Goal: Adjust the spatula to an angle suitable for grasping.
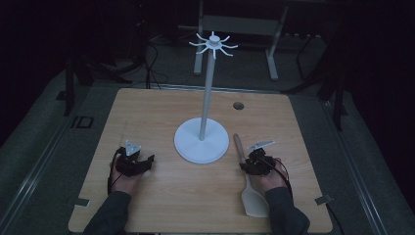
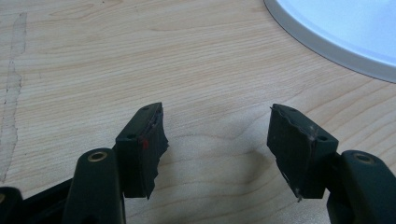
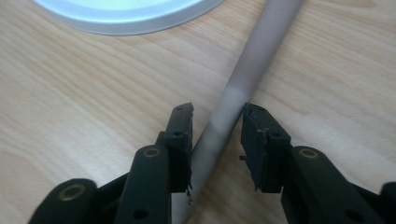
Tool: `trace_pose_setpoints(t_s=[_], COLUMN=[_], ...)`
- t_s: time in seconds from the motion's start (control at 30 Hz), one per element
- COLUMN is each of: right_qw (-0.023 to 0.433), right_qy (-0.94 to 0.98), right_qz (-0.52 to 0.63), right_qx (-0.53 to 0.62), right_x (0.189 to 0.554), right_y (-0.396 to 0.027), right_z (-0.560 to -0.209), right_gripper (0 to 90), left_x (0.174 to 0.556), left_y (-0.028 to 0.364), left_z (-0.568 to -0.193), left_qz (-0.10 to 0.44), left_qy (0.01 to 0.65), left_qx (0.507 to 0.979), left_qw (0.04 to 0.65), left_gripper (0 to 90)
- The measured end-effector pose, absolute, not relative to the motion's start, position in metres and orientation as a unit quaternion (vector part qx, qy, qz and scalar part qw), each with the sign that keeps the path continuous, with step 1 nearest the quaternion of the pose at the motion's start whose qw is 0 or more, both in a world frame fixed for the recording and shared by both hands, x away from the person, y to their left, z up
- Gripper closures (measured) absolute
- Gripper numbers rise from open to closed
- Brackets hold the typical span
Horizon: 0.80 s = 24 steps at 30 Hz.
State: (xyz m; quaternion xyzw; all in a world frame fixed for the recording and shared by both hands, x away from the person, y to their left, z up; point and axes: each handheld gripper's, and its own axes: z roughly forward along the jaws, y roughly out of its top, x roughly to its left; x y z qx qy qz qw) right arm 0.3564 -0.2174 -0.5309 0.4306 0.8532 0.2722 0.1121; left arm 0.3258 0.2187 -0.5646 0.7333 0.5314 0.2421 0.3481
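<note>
Nearest me, my right gripper (image 1: 253,162) sits low over the spatula (image 1: 247,181) at the bench's (image 1: 156,117) right front. In the right gripper view its fingers (image 3: 180,140) straddle the handle (image 3: 233,102): the right pad looks to be touching it, while the left one seems just shy, so I judge the fingers as closing in but not yet clamped. The spatula lies flat, its pale blade towards me, partly under my right sleeve, and its handle runs away towards the rack (image 1: 201,139).

My left gripper (image 1: 133,161) rests at the left front, well apart from the spatula. Its fingers (image 2: 140,149) are spread wide with nothing but bare wood between them, and the rim of the rack's base (image 2: 327,42) shows at the upper right of the left gripper view.

Farther off, the rack stands mid-bench on its round white base, and the hooks (image 1: 213,45) at the top of its pole hang bare.

By my reckoning this is the start: the grasp is being taken, and the lift and the hanging of the spatula on a hook are still to do. Both forearms come in low from the near edge, hands on the bench, grippers pointing away from me.
</note>
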Motion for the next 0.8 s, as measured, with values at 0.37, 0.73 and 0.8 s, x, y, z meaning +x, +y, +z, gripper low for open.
trace_pose_setpoints(t_s=[0.37, 0.73, 0.8], right_qw=[0.117, 0.105, 0.11], right_qy=[0.838, 0.811, 0.806], right_qz=[0.262, 0.228, 0.221], right_qx=[0.463, 0.528, 0.538], right_x=[0.367, 0.379, 0.38], right_y=[-0.205, -0.194, -0.191], right_z=[-0.529, -0.532, -0.531], right_gripper=[68.0, 66.2, 67.1], left_x=[0.326, 0.328, 0.328], left_y=[0.219, 0.218, 0.218], left_z=[-0.565, -0.565, -0.565], left_qz=[0.241, 0.241, 0.24], left_qy=[0.532, 0.53, 0.53], left_qx=[0.733, 0.735, 0.735], left_qw=[0.348, 0.348, 0.348], left_gripper=[37.0, 37.1, 37.1])
